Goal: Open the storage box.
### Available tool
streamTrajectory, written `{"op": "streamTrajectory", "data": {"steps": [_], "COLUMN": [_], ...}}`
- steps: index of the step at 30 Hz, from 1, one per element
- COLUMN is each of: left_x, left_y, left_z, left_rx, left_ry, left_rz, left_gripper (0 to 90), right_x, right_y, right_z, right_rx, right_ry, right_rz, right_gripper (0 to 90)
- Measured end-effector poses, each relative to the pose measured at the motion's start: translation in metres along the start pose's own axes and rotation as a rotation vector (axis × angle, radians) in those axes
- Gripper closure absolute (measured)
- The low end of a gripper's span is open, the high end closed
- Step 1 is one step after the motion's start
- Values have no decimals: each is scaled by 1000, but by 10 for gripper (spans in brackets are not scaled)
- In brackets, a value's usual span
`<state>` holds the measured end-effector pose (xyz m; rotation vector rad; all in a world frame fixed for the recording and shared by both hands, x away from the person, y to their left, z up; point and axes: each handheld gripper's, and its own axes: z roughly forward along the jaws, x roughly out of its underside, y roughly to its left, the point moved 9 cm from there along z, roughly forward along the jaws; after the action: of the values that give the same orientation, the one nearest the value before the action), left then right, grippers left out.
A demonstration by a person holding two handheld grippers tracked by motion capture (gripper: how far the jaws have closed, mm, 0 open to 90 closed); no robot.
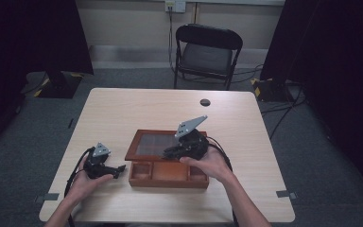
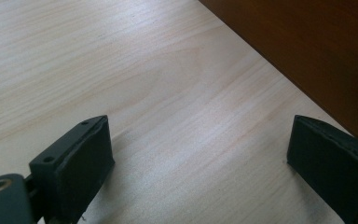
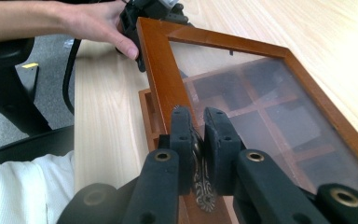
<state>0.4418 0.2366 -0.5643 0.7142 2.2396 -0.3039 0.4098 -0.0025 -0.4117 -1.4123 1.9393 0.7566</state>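
so the right gripper [image 3: 197, 140] is clamped on the front latch of the box lid [image 1: 152, 144], which hinges at the far side, while the left gripper [image 1: 118, 169] sits open just left of the box [image 1: 168, 176].

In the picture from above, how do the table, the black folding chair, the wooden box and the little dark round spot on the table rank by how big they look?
Largest to smallest in the high view:
1. table
2. folding chair, though it stands farther from the camera, so it looks smaller than it is
3. wooden box, counted with its raised glass lid
4. round spot
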Motion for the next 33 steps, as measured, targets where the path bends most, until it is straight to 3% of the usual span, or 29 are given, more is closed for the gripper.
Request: {"op": "streamTrajectory", "data": {"steps": [33], "left_x": [0], "left_y": [0], "left_z": [0], "left_rx": [0], "left_ry": [5], "left_rz": [5], "left_gripper": [59], "right_x": [-13], "right_y": [-8], "right_z": [-8], "right_rx": [0], "right_ry": [-11], "right_rz": [5], "right_gripper": [828]}}
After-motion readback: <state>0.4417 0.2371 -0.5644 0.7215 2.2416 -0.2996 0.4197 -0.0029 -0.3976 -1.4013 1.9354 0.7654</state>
